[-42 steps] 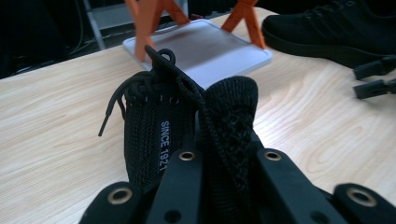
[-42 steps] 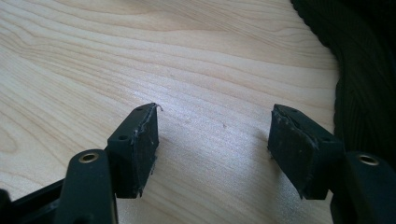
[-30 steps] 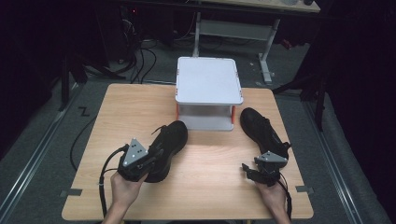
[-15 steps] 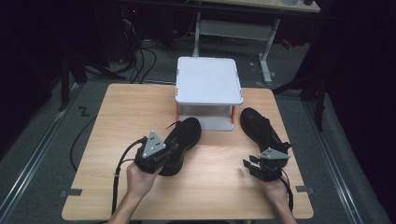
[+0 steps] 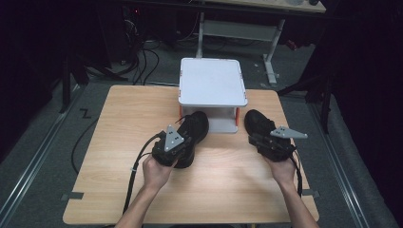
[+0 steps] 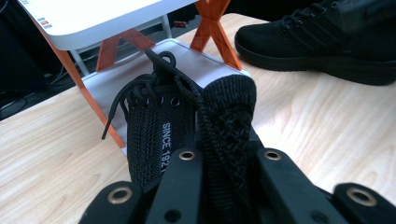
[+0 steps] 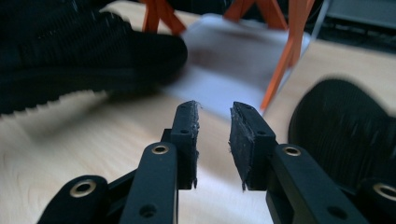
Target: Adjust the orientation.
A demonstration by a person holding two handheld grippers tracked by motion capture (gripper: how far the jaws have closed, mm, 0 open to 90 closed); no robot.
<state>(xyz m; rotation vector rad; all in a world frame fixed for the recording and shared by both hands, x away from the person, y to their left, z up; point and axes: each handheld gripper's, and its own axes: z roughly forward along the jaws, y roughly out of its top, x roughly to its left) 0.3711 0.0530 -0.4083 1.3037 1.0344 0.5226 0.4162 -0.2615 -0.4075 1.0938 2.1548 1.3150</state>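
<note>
My left gripper (image 5: 183, 142) pinched the left black sneaker's (image 5: 194, 130) heel collar, toe at twelve o'clock. My right gripper (image 7: 214, 121) had just been closing, nothing between, the right sneaker (image 5: 256, 124) at eleven.

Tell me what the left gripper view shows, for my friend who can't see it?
The left gripper is shut on the heel of a black shoe. The shoe's toe points at a white rack with orange legs. Another black shoe sits on the wooden table.
</note>
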